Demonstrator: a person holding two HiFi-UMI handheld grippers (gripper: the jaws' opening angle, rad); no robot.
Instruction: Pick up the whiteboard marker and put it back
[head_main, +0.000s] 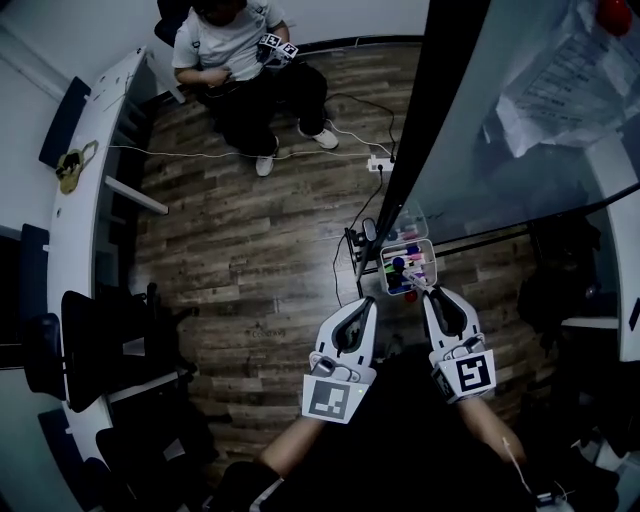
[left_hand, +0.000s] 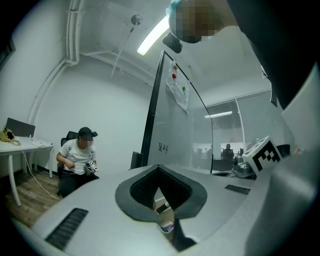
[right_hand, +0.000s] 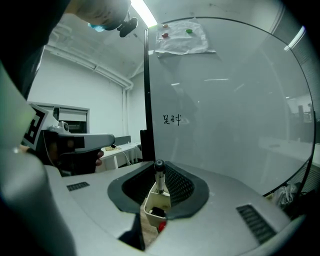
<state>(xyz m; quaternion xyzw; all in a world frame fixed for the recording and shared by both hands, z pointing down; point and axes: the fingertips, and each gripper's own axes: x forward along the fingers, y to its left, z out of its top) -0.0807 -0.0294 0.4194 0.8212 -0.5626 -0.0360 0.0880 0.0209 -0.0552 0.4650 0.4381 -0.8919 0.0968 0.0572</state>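
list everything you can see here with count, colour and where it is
whiteboard: one, glass with black frame, right side
paper sheet: one, white, stuck high on the whiteboard
marker tray: one, pale, at the whiteboard's lower edge, holding several coloured markers
whiteboard marker: one, black-capped, upright between the right gripper's jaws
desk: one, white, far left
power strip: one, white, on the wooden floor
seated person: one, white shirt, across the room
left gripper: one, grey, jaws together on nothing, beside the tray
right gripper: one, grey, shut on the whiteboard marker at the tray
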